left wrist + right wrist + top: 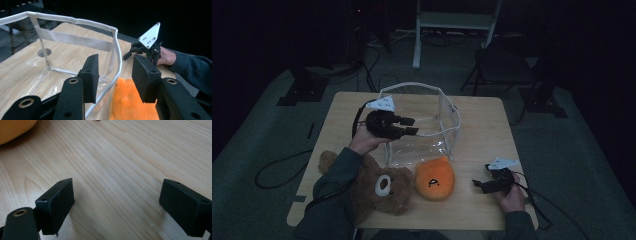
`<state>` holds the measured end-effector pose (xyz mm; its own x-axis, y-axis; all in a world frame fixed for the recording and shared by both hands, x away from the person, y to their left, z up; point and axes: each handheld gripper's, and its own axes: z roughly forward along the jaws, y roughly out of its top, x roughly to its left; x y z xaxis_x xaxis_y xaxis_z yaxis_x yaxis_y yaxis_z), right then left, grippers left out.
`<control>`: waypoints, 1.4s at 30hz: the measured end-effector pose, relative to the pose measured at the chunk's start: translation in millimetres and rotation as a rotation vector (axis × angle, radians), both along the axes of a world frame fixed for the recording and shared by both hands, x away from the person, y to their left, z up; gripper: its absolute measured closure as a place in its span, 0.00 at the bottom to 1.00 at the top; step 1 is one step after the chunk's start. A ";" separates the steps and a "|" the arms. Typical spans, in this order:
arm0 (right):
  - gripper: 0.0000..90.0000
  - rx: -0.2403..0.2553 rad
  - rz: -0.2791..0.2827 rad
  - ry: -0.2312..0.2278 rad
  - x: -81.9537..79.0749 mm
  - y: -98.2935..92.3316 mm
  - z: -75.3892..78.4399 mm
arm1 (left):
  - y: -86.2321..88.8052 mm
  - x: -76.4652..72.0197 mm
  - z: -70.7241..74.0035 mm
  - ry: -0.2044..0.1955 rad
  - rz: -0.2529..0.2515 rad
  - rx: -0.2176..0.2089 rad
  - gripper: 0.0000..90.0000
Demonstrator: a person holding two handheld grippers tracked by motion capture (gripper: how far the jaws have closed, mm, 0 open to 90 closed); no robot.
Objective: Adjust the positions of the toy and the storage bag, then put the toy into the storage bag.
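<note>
- High view: clear bag [422,125] stands open mid-table [482,125], white-taped rim up. L gripper [404,126] at the bag's near-left wall, jaws pointing across the rim. Bear [377,187] and orange plush [435,178] lie in front of the bag, touching each other; plush just beside the bag's front wall. R gripper [484,184] low by the table's right-front edge, well apart from the bag.
- L gripper view: jaws about half open, pads not pressing; rim [117,50] runs up between them, so nothing is gripped. Plush [130,100] sits below, past the film. R gripper [140,51] is farther off, in the hand [166,56].
- R gripper view: jaws wide open, nothing between, bare tabletop [120,170] under them; plush edge [15,130] at top left.
- Handling, judged: bag is light, thin film, floppy, slick; walls will likely buckle if pinched mid-panel. Best hold = taped rim or the white band, stiffer and less slippery. Plush is soft, light, compressible; take it across the body w/ wide jaws. Not fragile.
- Risk: bag may slide or collapse w/o a rim hold.
</note>
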<state>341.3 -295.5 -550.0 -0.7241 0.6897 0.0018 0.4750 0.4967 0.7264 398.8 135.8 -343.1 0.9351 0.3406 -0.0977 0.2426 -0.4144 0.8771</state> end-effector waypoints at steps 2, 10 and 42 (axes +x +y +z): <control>0.13 0.000 0.000 0.000 0.0 0.0 0.0 | 5.1 -2.9 0.3 -0.003 0.008 -0.009 0.63; 0.13 0.001 -0.001 0.000 0.0 0.1 0.0 | 21.0 -10.7 -0.5 -0.013 0.041 -0.010 0.61; 0.13 0.000 -0.003 0.002 -0.3 0.1 0.0 | 62.5 -37.2 -20.2 -0.009 0.102 0.059 0.51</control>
<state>341.0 -295.4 -550.0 -0.7220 0.6919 0.0030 0.4778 0.4954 0.7255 361.7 198.2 -363.3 0.8961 0.4387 -0.0666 0.2783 -0.4389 0.8543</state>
